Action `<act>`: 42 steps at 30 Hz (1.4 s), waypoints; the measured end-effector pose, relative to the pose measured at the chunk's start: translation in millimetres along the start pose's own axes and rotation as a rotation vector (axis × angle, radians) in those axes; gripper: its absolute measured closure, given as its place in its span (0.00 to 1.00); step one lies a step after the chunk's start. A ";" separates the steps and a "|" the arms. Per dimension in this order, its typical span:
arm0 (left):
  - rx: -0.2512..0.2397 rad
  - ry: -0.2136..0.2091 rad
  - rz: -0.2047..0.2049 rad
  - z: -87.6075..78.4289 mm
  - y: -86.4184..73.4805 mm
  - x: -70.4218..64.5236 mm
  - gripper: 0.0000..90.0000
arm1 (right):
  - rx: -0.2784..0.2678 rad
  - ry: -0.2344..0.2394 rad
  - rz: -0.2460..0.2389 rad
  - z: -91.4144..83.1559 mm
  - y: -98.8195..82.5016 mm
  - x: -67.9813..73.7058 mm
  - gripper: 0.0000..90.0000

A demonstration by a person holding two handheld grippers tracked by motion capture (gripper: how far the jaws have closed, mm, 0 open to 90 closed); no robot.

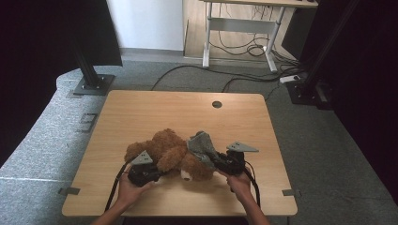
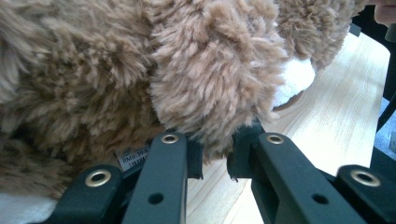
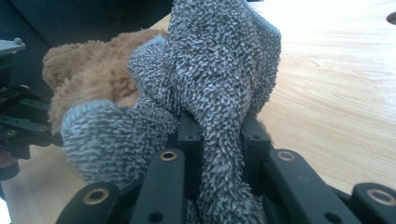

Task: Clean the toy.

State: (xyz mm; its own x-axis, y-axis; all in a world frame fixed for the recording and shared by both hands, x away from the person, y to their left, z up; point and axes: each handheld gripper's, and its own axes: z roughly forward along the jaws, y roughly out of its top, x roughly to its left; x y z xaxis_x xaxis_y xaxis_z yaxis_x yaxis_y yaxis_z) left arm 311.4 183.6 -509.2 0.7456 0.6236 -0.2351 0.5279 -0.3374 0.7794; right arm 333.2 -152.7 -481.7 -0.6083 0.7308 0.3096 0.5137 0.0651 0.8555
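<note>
Right, your left claw (image 1: 157, 174) is clamped shut on a tuft of the brown teddy bear (image 1: 169, 152), a plush limb pinched between the jaws in the left gripper view, while your right claw (image 1: 217, 161) is closed tight on the grey knitted garment (image 1: 201, 144), a fold of it squeezed between the jaws. The bear lies on its side near the front edge of the wooden surface (image 1: 187, 112), between your two hands, with the grey knit bunched against its right end. Both things look light, soft and floppy, so I'd judge they will sag and stretch rather than slip; grip the knit by its ribbed hem and the bear by a limb, not loose fur. A round cable hole (image 1: 216, 104) sits at the far side of the surface, grey carpet (image 1: 328, 154) lies around it, and cables (image 1: 244, 49) trail under a desk (image 1: 244, 21) beyond
</note>
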 end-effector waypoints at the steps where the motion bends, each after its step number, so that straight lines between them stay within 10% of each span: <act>1: 0.003 0.000 0.001 0.0 -0.4 -0.1 0.87 | -0.002 0.000 0.003 -0.6 -1.3 -0.6 0.83; 17: -0.010 -0.005 -0.032 -13.5 -13.5 -8.3 0.82 | -0.014 0.032 -0.016 -5.6 -17.4 10.2 0.83; 31: -0.140 0.058 -0.024 -52.3 22.3 -11.4 0.37 | -0.025 0.048 -0.033 -4.1 -21.0 14.7 0.84; 42: -0.052 0.074 0.003 -26.9 42.4 -11.9 0.54 | -0.025 0.044 -0.031 -2.6 -19.7 14.1 0.84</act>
State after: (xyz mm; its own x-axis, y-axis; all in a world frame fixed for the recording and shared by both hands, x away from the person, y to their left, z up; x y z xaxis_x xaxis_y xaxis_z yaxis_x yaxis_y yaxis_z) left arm 313.9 180.8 -457.8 0.7142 0.6737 -0.1901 0.5023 -0.3040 0.8095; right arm 312.9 -145.4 -493.1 -0.6504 0.6978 0.3002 0.4788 0.0697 0.8751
